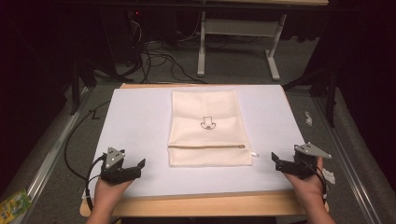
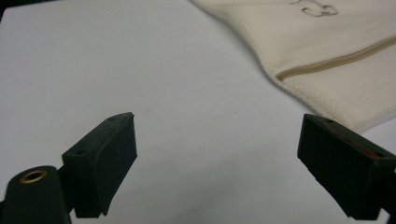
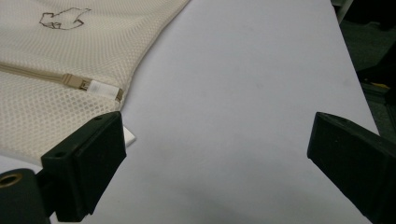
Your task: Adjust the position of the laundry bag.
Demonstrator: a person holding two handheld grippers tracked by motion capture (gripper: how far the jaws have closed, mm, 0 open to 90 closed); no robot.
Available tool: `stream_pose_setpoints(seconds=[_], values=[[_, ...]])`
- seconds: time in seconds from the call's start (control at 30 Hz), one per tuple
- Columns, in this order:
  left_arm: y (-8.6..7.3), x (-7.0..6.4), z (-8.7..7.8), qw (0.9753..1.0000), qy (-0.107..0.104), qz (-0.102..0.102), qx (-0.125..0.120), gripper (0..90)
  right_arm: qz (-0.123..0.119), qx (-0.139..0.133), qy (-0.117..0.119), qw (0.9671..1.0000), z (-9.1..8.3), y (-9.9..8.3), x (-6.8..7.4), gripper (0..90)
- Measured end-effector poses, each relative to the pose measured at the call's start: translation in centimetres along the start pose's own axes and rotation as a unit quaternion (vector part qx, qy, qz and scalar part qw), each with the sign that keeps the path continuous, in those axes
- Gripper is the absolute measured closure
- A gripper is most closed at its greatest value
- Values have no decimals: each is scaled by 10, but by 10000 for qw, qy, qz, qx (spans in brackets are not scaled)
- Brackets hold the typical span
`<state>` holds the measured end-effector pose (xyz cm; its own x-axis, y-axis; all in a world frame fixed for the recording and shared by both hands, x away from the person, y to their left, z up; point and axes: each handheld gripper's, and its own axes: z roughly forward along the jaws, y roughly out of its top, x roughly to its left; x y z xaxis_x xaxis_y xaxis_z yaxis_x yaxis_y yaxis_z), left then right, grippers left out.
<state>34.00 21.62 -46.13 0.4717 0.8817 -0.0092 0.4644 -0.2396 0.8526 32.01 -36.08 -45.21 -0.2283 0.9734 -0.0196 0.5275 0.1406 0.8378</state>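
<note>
A cream mesh laundry bag lies flat in the middle of the white table sheet, with a small dark print and a tan zipper running across its near end. The zipper's pull sits at the bag's right side beside a white tab. My left gripper hovers over the sheet left of the bag, jaws wide apart and empty; the bag shows ahead to its right. My right gripper hovers right of the bag, open and empty, with the bag at its left.
The sheet covers a wooden table whose front edge shows bare. Cables and a white table frame stand on the floor beyond. Metal rails run along both sides. A green packet lies on the floor at the left.
</note>
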Motion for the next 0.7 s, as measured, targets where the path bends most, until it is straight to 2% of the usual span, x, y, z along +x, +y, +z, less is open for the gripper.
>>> stream_pose_setpoints(seconds=[0.03, 0.17, 0.3, 0.4, 0.53, 0.57, 0.63, 0.7], values=[[4, -7, -3, 9999, -34, 142, -86, 115, 18, -12, 26, 10000, -1, 0, 0, 52], [7, -12, -7, 9994, -35, 303, -170, 91, 57, 4, 4, 10000, -2, -1, 1, 53], [6, -11, -6, 9996, -62, 262, -84, 74, 55, 25, -16, 10000, -1, 0, 1, 51], [5, -12, -5, 9997, -177, 180, -14, 74, 45, 30, 6, 10000, 0, -1, 2, 50], [7, -17, -4, 9995, -281, 169, 9, 114, 1, -9, 44, 10000, -2, -1, 4, 57], [9, -19, -3, 9991, -381, 209, 19, 156, -29, -28, 61, 10000, -2, 0, 5, 62], [10, -21, -2, 9989, -401, 223, 38, 160, -44, -20, 101, 9999, 0, 1, 6, 69], [11, -26, 2, 9986, -505, 136, 103, 176, -47, -5, 111, 9999, 0, 1, 7, 73]])
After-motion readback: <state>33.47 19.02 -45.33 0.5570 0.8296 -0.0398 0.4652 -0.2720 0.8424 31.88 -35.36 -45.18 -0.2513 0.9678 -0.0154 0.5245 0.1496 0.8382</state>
